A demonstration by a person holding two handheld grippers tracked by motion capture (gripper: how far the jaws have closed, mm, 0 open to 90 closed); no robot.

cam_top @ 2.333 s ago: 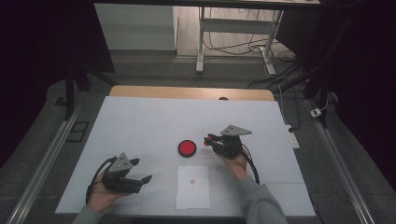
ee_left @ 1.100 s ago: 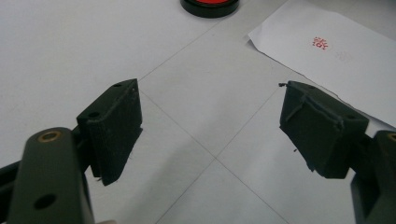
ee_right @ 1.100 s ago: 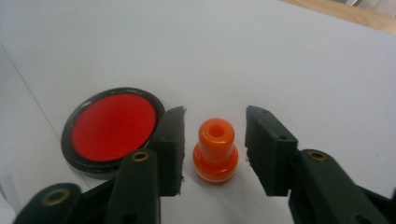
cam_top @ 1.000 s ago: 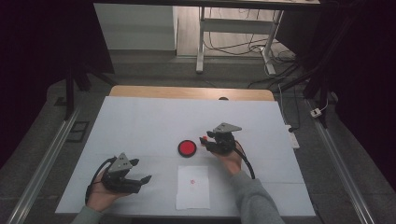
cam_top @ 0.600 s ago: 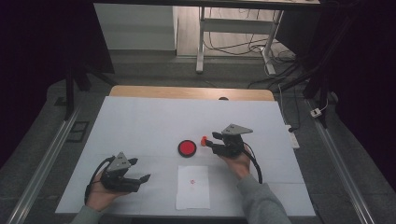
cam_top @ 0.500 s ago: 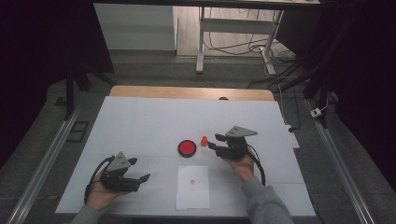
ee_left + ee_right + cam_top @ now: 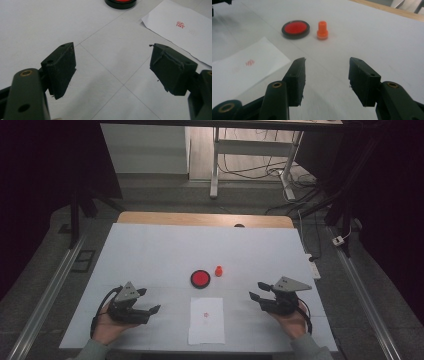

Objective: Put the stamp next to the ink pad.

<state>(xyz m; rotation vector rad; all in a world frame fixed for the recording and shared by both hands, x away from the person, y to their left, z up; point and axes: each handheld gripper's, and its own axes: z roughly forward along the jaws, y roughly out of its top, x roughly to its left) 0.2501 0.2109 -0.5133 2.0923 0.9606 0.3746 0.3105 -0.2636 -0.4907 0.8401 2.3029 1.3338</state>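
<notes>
Near the front of the bench [image 7: 150,245], the left gripper [image 7: 145,306] is sitting in the person's hand with its jaws wide open and nothing between them. On the other side, the right gripper [image 7: 258,293] is resting in the other hand, well apart from the things in the middle. Its jaws have just been opening, and they are standing open now with nothing between them. Between the two hands, a white sheet of paper [image 7: 206,320] is lying flat, and a small red stamp mark [image 7: 205,314] is showing on it. A bit farther back, the round red ink pad [image 7: 200,278] is sitting on the bench with its lid off. Just beside it, the little orange stamp [image 7: 218,270] is standing upright, not touching the pad. It looks like the stamping is already done, since the mark is on the paper and the stamp is sitting free on the bench. Not much looks left to do, maybe only tidying the stamp, pad and paper away.
</notes>
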